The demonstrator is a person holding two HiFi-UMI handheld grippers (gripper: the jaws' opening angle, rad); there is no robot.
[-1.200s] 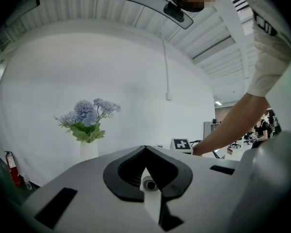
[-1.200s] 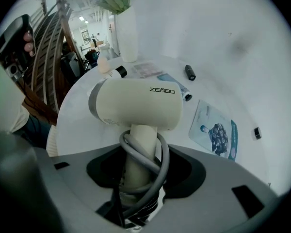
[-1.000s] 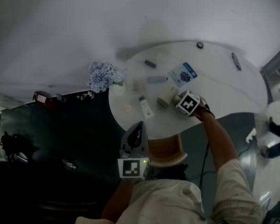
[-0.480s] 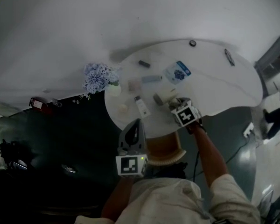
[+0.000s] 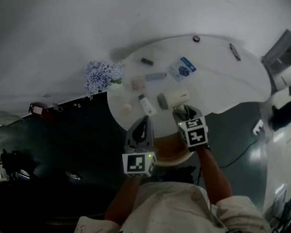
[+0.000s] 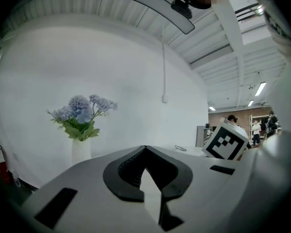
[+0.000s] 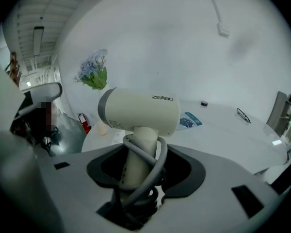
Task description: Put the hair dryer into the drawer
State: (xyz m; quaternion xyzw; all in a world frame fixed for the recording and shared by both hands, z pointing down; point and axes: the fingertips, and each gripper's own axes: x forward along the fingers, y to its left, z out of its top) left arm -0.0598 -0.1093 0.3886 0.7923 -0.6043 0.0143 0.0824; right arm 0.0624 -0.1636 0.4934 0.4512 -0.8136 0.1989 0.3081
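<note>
Right gripper (image 7: 139, 171): jaws are clamped on the cream handle of the hair dryer (image 7: 138, 111), with its grey cord looped round the handle between the pads. The smooth cylindrical barrel is seen against the near part of the round white table (image 5: 223, 81), at centre in the head view. Left gripper (image 6: 144, 154): jaws are pressed together, with nothing held. Blue flowers in a white vase (image 5: 101, 76) are noted at the table's left rim. Dark floor (image 5: 58, 144) is seen at lower left.

The hair dryer (image 7: 138, 111) looks smooth, matt cream plastic; its cord (image 7: 162, 160) is grey and rubbery. The worktop (image 5: 223, 86) is smooth white, faintly glossy.
</note>
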